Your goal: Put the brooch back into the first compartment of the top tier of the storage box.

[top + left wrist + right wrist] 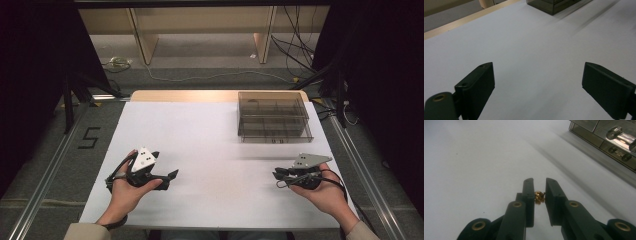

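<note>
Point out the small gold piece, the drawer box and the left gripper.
gold piece [539, 197]: right gripper view, its rounded body.
drawer box [273, 118]: high view, its top.
left gripper [537, 87]: left gripper view, between its fingertips.

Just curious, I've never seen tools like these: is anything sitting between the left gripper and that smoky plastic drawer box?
No. In the high view, bare white table runs from the left gripper to the drawer box.

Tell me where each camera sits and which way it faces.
High view: above the person's side, looking forward and down on the white table; both hands, left gripper and right gripper show.
Left gripper view: rides the left gripper, looking over the table; its jaws stand apart.
Right gripper view: rides the right gripper, jaws pinching a small gold piece.
All share the smoked drawer box.
</note>
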Available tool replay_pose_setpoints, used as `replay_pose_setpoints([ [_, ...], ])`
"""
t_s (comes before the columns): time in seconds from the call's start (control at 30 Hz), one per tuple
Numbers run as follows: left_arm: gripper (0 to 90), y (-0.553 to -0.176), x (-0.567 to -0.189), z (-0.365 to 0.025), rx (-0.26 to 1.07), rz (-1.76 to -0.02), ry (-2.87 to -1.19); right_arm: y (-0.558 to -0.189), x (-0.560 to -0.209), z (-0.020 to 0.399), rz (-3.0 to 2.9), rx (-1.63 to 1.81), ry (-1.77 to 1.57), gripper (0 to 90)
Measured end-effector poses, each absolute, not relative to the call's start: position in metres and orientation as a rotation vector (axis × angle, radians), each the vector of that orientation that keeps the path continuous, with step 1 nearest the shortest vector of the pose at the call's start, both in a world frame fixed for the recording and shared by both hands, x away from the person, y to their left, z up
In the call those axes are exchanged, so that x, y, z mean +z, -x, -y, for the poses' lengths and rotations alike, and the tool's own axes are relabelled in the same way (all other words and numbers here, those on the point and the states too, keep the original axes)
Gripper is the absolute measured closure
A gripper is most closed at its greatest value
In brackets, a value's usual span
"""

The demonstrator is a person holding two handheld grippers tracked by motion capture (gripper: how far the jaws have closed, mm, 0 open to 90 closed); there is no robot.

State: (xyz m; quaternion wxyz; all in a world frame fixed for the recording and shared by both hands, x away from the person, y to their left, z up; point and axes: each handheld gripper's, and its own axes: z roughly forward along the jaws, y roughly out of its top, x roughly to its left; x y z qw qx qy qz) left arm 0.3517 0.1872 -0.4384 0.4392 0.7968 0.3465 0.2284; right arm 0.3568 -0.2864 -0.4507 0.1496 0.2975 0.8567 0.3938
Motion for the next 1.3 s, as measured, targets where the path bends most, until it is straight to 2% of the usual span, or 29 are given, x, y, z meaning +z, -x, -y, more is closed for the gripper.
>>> replay_pose_setpoints([
  [1.3, 11.4, -0.352, -0.438, -0.187, 0.571, -0.866, -1.974, -0.364, -0.446, 0.276, -2.447, 1.159, -0.85, 79.2],
])
